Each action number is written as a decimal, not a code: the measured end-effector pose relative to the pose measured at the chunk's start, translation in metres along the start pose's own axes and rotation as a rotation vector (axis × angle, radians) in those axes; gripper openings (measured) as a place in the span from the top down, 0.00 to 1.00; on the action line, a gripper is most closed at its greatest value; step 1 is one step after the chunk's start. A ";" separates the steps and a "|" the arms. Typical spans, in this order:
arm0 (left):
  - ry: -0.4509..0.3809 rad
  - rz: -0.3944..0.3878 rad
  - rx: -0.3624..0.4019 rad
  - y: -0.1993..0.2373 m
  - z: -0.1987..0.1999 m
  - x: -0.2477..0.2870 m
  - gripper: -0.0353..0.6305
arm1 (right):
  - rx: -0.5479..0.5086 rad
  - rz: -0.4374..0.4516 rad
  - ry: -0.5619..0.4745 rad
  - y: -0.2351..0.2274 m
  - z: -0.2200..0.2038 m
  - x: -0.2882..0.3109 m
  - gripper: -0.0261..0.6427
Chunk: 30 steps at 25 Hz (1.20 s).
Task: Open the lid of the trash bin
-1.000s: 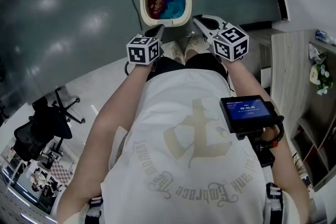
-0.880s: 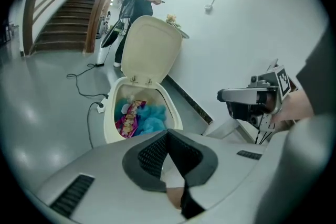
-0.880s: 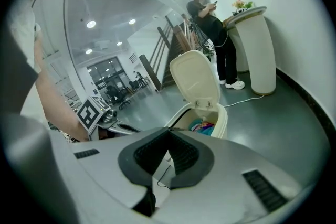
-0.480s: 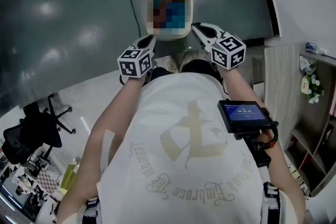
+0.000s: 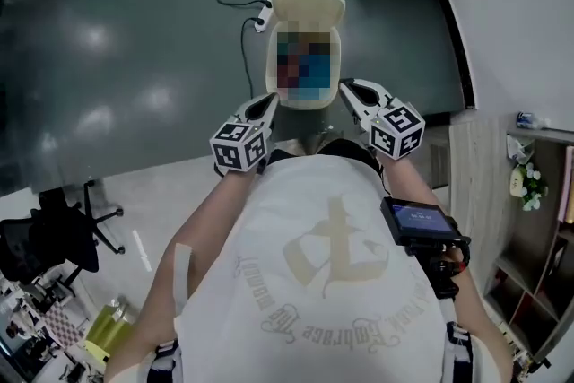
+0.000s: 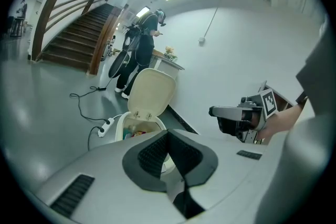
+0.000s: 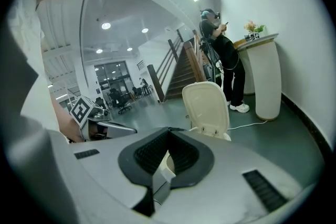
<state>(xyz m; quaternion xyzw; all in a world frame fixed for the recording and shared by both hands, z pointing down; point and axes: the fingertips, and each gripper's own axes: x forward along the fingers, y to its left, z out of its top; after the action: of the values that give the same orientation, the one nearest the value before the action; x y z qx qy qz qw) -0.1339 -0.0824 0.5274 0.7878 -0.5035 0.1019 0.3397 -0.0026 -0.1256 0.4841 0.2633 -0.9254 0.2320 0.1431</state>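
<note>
The cream trash bin (image 5: pixel 306 100) stands on the dark floor with its lid (image 5: pixel 308 6) tipped back and upright, and its inside is blurred over. In the left gripper view the bin's body (image 6: pixel 119 126) shows coloured contents under the raised lid (image 6: pixel 151 93). The raised lid (image 7: pixel 206 107) also shows in the right gripper view. My left gripper (image 5: pixel 267 105) hangs beside the bin's front left, shut and holding nothing. Beside the front right hangs my right gripper (image 5: pixel 346 88), also shut and holding nothing. Neither touches the bin.
A power strip (image 5: pixel 264 15) with a black cable lies left of the bin. A black office chair (image 5: pixel 54 233) is at the lower left and wooden shelves (image 5: pixel 529 220) at the right. A person (image 7: pixel 224 60) stands by a white pedestal (image 7: pixel 266 78) behind the bin. A staircase (image 6: pixel 73 39) rises further back.
The head view has swung, so bin and grippers now sit lower in the picture. The lid stands open throughout. Both grippers stay shut by the bin's front corners.
</note>
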 end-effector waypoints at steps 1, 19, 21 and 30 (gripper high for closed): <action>-0.009 -0.001 0.003 -0.001 0.002 -0.003 0.93 | -0.008 0.001 -0.006 0.003 0.002 -0.002 0.95; -0.071 -0.026 0.037 -0.010 0.014 -0.047 0.93 | -0.024 -0.011 -0.051 0.045 0.000 -0.024 0.95; -0.068 -0.033 0.039 -0.011 0.012 -0.048 0.93 | -0.019 -0.015 -0.051 0.047 -0.001 -0.026 0.95; -0.044 -0.053 0.046 -0.008 0.001 -0.050 0.93 | -0.023 -0.036 -0.047 0.053 -0.008 -0.025 0.95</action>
<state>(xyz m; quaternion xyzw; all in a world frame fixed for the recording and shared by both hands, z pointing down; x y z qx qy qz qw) -0.1509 -0.0449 0.4983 0.8105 -0.4873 0.0874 0.3129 -0.0102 -0.0714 0.4622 0.2836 -0.9263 0.2124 0.1283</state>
